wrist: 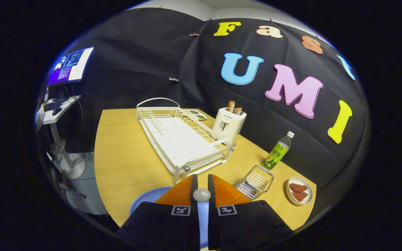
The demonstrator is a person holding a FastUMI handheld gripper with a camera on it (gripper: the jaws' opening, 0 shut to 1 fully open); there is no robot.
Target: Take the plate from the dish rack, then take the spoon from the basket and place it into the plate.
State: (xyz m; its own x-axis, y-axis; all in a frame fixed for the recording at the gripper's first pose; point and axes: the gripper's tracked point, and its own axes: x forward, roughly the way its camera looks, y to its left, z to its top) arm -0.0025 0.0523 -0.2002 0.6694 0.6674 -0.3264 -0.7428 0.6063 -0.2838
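- The gripper (201,186) has its two fingers drawn close together, pinching the spoon (201,195) between them; the spoon's rounded pale end shows in the narrow gap between the fingertips.
- The plate (145,200), a light blue one, lies flat on the wooden table (124,157) right under the fingers, its rim showing to the left of the left finger and a strip of it visible in the gap behind the spoon.
- The dish rack (183,139), white wire over a white tray, sits just ahead of the fingers and runs away from them towards the booth's wall; nothing stands in it.
- The basket (255,182), a small wire one, rests on the table just to the right of the right finger.
- A small bowl (299,191) with brown pieces of food in it sits further right, beyond the basket.
- A green bottle (278,151) with a white cap stands upright behind the basket, ahead and to the right of the fingers.
- A white toaster (229,123) with two slices of toast sticking up stands beyond the rack's right side.
- Far off to the left, past the table edge, a monitor (70,65) is lit above a stand with a keyboard.
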